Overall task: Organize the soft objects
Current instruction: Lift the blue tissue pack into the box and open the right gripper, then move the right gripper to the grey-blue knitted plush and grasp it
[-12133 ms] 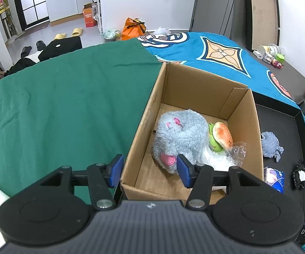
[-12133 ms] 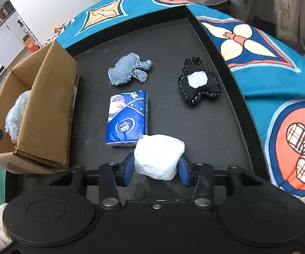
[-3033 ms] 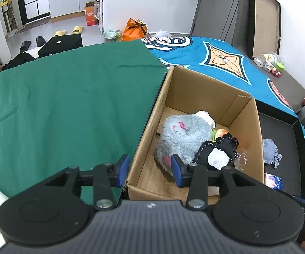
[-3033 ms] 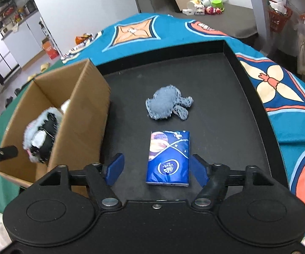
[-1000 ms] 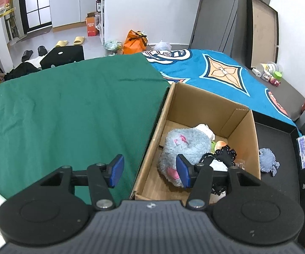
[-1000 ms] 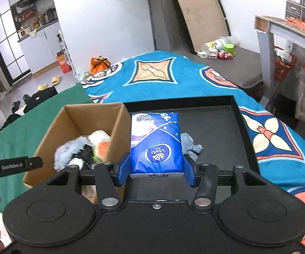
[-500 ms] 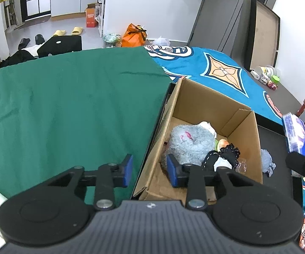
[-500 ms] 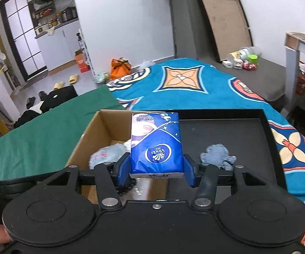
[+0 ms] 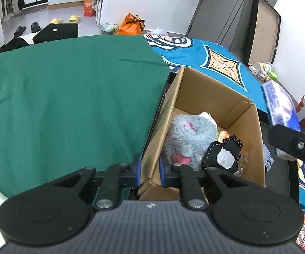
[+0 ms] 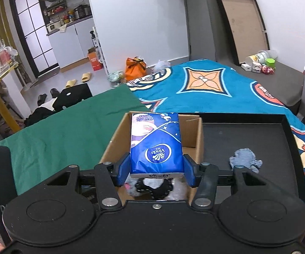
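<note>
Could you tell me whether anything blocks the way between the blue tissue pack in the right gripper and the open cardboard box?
Nothing visible does: the blue tissue pack hangs over the open cardboard box, whose top is uncovered; the grey plush toy and black fabric toy lie lower inside.

Our left gripper (image 9: 149,172), wide apart a second ago, now clamps its pads on the cardboard box's (image 9: 215,97) near wall. Our right gripper (image 10: 156,170) carries the tissue pack (image 10: 156,146) off the black tray (image 10: 258,131); the box now lies directly ahead beneath it.
</note>
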Available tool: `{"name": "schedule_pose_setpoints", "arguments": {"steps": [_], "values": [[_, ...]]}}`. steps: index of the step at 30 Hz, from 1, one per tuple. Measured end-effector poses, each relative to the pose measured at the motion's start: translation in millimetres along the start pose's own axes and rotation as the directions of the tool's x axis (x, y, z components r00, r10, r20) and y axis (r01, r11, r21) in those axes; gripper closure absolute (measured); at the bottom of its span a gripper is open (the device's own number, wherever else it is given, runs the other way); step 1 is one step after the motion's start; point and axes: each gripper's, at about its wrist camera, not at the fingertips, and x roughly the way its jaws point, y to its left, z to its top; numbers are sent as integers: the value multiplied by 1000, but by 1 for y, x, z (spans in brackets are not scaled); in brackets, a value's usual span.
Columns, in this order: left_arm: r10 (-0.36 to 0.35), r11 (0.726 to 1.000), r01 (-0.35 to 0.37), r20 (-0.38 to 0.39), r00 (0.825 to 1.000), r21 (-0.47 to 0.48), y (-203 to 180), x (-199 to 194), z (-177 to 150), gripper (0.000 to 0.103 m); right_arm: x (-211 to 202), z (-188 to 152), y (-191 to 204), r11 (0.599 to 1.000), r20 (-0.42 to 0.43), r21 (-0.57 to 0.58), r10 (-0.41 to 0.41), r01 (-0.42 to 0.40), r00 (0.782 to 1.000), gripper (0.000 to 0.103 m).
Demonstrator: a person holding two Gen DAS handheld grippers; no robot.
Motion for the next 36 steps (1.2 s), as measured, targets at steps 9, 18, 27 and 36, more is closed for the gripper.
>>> {"name": "schedule_pose_setpoints", "arguments": {"steps": [9, 18, 27, 36], "values": [[-9, 1000, 9, -4, 1000, -8, 2, 0, 0, 88, 8, -4, 16, 996, -62, -15, 85, -87, 994, 37], [3, 1000, -3, 7, 1000, -6, -2, -2, 2, 87, 3, -13, -19, 999, -61, 52, -5, 9, 998, 37], [35, 999, -36, 31, 999, 31, -11, -7, 2, 85, 0, -26, -59, 993, -74, 92, -63, 69, 995, 37], [63, 996, -64, 21, 998, 54, -20, -4, 2, 82, 3, -36, -90, 987, -87, 129, -82, 93, 993, 37]]}}
